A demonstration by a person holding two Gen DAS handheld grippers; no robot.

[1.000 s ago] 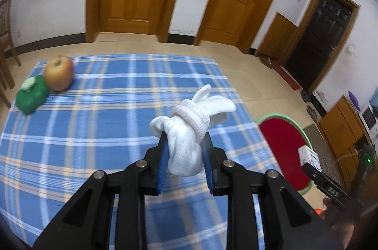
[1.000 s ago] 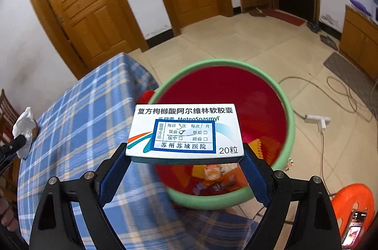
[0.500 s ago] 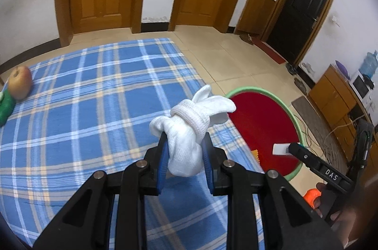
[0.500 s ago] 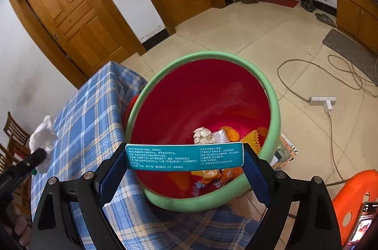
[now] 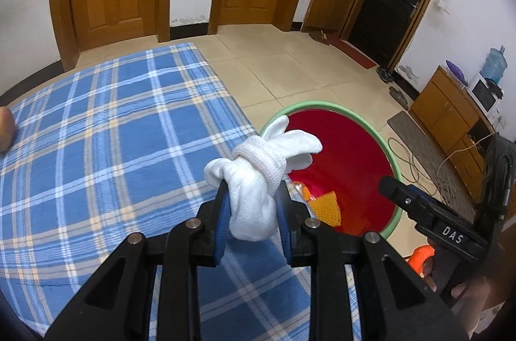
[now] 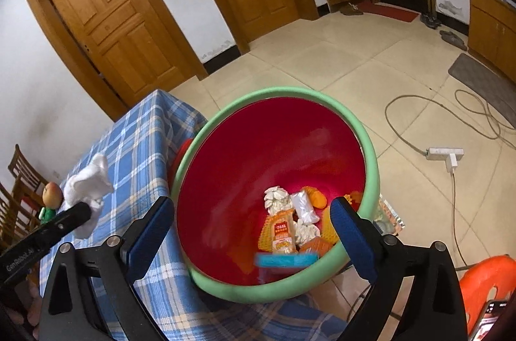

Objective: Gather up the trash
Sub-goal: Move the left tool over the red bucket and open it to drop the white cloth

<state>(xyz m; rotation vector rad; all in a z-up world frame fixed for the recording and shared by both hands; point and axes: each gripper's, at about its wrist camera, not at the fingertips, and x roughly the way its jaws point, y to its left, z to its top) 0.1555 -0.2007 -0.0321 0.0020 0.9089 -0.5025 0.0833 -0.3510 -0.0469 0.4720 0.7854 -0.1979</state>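
Currently I am clamping the left gripper [image 5: 253, 213] on a knotted white sock [image 5: 258, 183] over the desk [image 5: 96, 147] edge; right gripper [image 6: 251, 228] jaws are opening, empty, above the red bin [image 6: 371, 154] at two o'clock, medicine box [image 6: 285, 260] inside.

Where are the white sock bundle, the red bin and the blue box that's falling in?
white sock bundle [image 5: 254, 180], left wrist view, on its knotted middle.
red bin [image 6: 371, 147], right wrist view, on its green rim.
blue box [image 6: 285, 259], right wrist view, on its blurred blue edge inside the bin.
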